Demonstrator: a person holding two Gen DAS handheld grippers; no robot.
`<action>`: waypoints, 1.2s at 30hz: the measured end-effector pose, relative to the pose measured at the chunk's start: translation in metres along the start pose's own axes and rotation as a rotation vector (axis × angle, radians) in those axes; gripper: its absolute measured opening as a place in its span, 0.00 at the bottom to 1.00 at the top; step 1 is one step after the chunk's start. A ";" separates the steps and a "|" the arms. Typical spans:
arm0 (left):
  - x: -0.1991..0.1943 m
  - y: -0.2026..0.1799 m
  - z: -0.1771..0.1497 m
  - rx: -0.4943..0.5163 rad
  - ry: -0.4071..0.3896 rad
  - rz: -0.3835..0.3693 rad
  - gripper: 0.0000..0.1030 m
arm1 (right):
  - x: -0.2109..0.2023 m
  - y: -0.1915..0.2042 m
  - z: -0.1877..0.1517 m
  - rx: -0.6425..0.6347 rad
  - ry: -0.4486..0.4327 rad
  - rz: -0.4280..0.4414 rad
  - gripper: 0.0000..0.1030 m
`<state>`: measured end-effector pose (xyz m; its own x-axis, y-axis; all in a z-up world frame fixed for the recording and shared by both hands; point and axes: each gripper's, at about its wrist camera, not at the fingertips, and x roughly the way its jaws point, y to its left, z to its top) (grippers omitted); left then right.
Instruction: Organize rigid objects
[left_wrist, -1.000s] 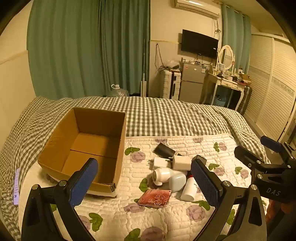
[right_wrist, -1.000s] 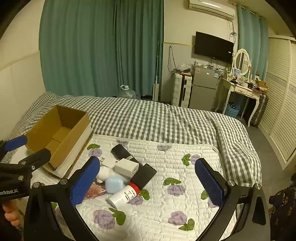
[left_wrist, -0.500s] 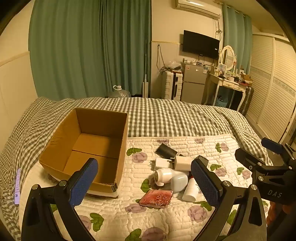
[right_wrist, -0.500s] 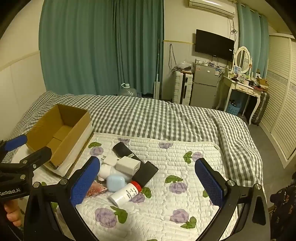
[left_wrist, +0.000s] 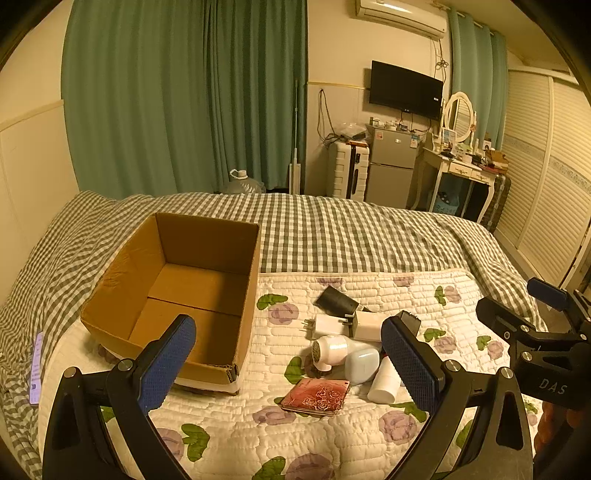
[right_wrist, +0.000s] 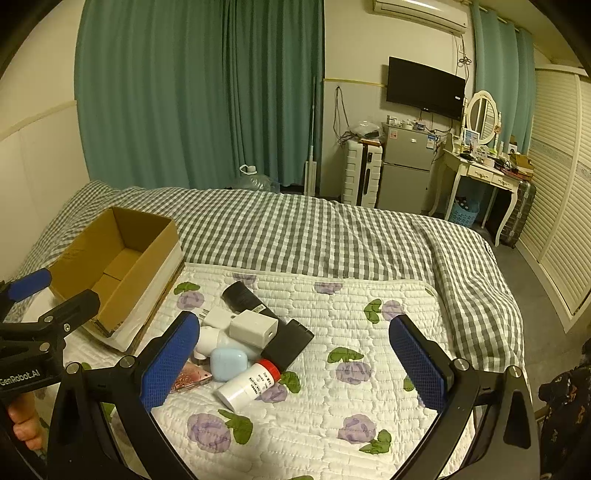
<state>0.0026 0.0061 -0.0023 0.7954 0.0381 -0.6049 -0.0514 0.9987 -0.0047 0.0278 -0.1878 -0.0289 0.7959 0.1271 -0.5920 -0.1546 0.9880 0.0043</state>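
Note:
An empty cardboard box (left_wrist: 184, 288) (right_wrist: 114, 266) sits on the bed's left side. Right of it lies a heap of small objects on the quilt: a white bottle with a red cap (right_wrist: 247, 384) (left_wrist: 384, 380), a pale blue case (right_wrist: 228, 363) (left_wrist: 362, 365), a white charger cube (right_wrist: 253, 328) (left_wrist: 369, 325), a black cylinder (right_wrist: 240, 295) (left_wrist: 336, 301), a black flat block (right_wrist: 290, 339), a white lint remover (left_wrist: 330, 350) and a red patterned tin (left_wrist: 316, 396). My left gripper (left_wrist: 288, 365) and right gripper (right_wrist: 295, 365) both hang open above the quilt, holding nothing.
A floral quilted mat (right_wrist: 332, 369) covers the near part of the checked bedspread (right_wrist: 314, 232). A phone (left_wrist: 37, 367) lies at the bed's left edge. Beyond the bed stand green curtains, a small fridge (right_wrist: 404, 170), a suitcase and a dressing table (right_wrist: 476, 177).
Both grippers have drifted slightly; the view has shifted a little, so the box and heap sit marginally higher and right in the left view. Nothing was grasped or moved.

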 end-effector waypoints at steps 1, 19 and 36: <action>0.000 0.000 0.000 0.000 0.000 0.000 1.00 | 0.000 0.000 0.000 0.000 0.006 0.002 1.00; 0.002 0.001 -0.002 -0.003 0.001 0.004 1.00 | 0.004 0.002 -0.002 -0.004 0.017 0.011 1.00; 0.003 0.000 -0.002 0.002 0.003 0.016 1.00 | 0.004 0.001 -0.004 -0.004 0.022 0.008 1.00</action>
<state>0.0032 0.0063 -0.0057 0.7925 0.0541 -0.6075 -0.0630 0.9980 0.0068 0.0287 -0.1866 -0.0349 0.7818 0.1332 -0.6092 -0.1637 0.9865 0.0056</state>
